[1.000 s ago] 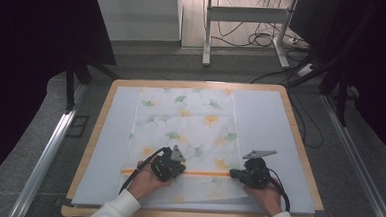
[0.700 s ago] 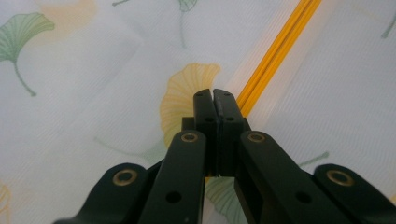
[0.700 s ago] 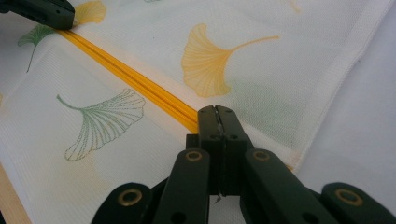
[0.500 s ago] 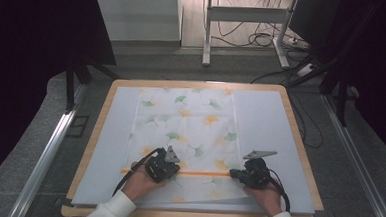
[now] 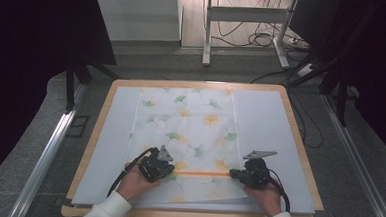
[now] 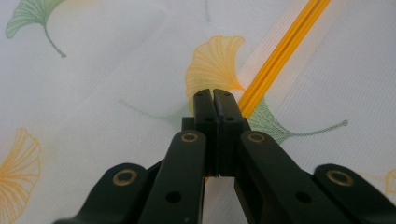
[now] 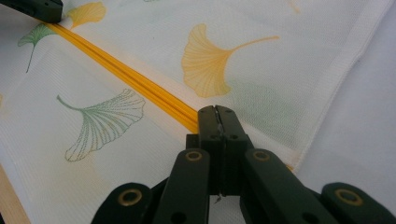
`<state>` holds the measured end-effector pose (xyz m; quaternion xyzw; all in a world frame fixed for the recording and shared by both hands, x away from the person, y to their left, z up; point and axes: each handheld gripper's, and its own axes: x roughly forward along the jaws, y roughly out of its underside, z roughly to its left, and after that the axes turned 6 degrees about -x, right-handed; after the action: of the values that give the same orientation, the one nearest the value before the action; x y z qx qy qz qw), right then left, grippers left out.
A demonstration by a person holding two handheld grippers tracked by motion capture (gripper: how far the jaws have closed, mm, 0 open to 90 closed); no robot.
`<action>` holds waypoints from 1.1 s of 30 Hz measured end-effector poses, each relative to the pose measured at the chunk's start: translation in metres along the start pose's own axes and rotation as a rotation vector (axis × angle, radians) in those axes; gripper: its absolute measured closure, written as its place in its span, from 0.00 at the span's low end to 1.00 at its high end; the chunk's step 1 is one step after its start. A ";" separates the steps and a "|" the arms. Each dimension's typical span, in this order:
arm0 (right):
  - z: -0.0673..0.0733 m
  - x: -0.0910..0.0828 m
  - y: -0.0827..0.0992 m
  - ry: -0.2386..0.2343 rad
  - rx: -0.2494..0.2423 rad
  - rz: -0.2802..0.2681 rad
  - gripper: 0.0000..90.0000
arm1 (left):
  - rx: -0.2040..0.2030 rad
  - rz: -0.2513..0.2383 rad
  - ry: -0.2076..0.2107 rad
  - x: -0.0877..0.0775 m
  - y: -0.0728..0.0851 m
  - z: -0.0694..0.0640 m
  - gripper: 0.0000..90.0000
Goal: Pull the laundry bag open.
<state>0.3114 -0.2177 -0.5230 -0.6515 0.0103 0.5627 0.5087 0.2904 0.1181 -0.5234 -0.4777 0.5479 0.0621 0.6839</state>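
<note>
A white mesh cloth (image 5: 190, 123) printed with green and orange ginkgo leaves lies flat on the table. An orange band (image 5: 200, 173) runs straight across its near part. My left gripper (image 5: 170, 171) is shut at the band's left end, and my right gripper (image 5: 232, 174) is shut at its right end. In the left gripper view the jaws (image 6: 213, 93) are pressed together where the band (image 6: 280, 51) begins. The right gripper view shows the same at the other end (image 7: 216, 109), with the band (image 7: 121, 74) leading off to the left gripper (image 7: 32, 9).
A white sheet (image 5: 265, 127) covers the wood-rimmed table (image 5: 299, 144) under the cloth. Metal rails (image 5: 48, 151) run along both sides of the table. Behind it stand a white frame (image 5: 207, 34) and floor cables (image 5: 254, 39).
My left gripper has shifted slightly to the left along the orange band. The right gripper has stayed put.
</note>
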 end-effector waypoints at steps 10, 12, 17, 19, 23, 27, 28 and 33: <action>0.000 0.000 0.000 0.000 -0.002 0.000 0.99 | -0.021 0.004 -0.016 -0.006 0.007 0.007 1.00; 0.000 0.000 0.000 0.004 -0.008 0.000 0.99 | -0.025 0.005 -0.019 -0.007 0.009 0.009 1.00; 0.001 0.000 0.000 0.006 -0.011 0.001 0.99 | -0.030 0.007 -0.027 -0.009 0.012 0.011 1.00; 0.001 0.000 0.000 0.005 -0.010 0.001 0.99 | -0.036 0.007 -0.028 -0.011 0.013 0.013 1.00; 0.001 0.000 0.000 0.007 -0.013 0.002 0.99 | -0.050 0.003 -0.024 -0.012 0.015 0.014 1.00; 0.001 0.000 0.000 0.007 -0.013 0.002 0.99 | -0.046 0.008 -0.034 -0.013 0.017 0.015 1.00; 0.001 0.000 0.000 0.007 -0.013 0.002 0.99 | -0.044 0.010 -0.041 -0.014 0.018 0.016 1.00; 0.001 0.000 0.000 0.006 -0.013 0.003 0.99 | -0.061 0.011 -0.053 -0.018 0.024 0.022 1.00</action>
<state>0.3110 -0.2170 -0.5228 -0.6566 0.0091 0.5614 0.5036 0.2843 0.1547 -0.5238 -0.4935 0.5303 0.0950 0.6829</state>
